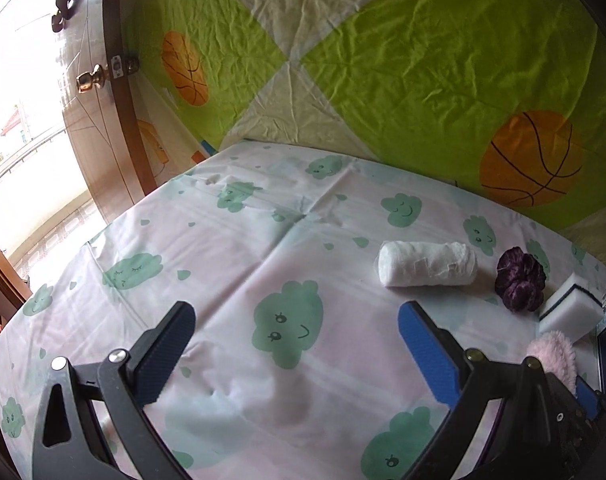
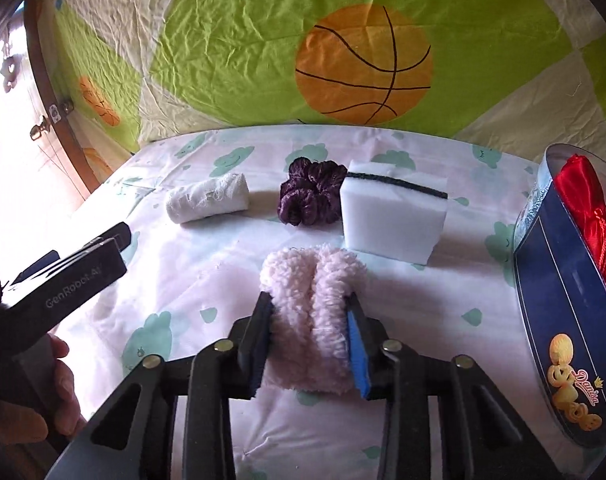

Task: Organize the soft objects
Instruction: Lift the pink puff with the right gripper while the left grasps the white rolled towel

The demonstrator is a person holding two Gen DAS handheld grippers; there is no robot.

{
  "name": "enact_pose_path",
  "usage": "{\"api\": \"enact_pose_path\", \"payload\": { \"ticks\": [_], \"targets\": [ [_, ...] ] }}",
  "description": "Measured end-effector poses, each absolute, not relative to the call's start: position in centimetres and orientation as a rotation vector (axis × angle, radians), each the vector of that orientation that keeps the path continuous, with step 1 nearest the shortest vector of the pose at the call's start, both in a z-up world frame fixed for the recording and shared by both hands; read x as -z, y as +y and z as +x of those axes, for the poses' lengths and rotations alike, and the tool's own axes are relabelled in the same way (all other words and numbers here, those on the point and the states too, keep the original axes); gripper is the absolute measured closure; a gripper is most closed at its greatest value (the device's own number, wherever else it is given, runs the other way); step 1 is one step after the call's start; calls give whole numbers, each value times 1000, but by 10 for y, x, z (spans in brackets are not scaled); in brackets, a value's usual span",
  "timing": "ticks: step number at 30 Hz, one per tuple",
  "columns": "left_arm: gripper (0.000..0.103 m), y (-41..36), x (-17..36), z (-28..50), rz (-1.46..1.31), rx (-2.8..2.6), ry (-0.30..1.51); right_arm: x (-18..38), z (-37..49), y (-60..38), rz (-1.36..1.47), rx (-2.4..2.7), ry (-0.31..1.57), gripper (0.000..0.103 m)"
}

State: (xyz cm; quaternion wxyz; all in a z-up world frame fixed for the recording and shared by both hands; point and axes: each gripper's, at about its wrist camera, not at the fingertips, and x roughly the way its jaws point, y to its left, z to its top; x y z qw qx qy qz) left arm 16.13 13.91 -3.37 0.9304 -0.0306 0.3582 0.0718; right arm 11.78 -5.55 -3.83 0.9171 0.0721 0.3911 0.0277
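Observation:
A fluffy pink plush piece [image 2: 313, 304] lies on the cloud-print sheet, squeezed between the pads of my right gripper [image 2: 310, 308], which is shut on it. Beyond it sit a white sponge block [image 2: 393, 216], a dark purple scrunchie [image 2: 309, 198] and a rolled white bandage [image 2: 207, 197]. In the left wrist view the bandage roll [image 1: 427, 264], scrunchie [image 1: 521, 280], sponge [image 1: 571, 308] and pink plush [image 1: 553, 356] lie to the right. My left gripper [image 1: 295, 320] hovers open over bare sheet, left of the bandage, with nothing between its fingers.
A blue biscuit tin [image 2: 563, 320] holding red satin cloth [image 2: 587, 208] stands at the right edge. A green basketball-print sheet [image 2: 363, 64] hangs behind the bed. A wooden door with a brass knob [image 1: 91, 80] is on the left. A person's hand [image 2: 63, 396] holds the left tool.

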Motion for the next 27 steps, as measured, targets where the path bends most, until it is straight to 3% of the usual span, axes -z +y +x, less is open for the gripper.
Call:
{"api": "enact_pose_path", "payload": {
  "ticks": [8,16,27],
  "targets": [
    [0,107,18,173,30,-62,628,-1,71,-70,267,-171,413,74],
    [0,61,39,226,164,-75,774,-2,70,-77,288,-105,403,74],
    [0,74,49,240,14,86,845,7,81,-84,328,-96,461,74]
  ]
}}
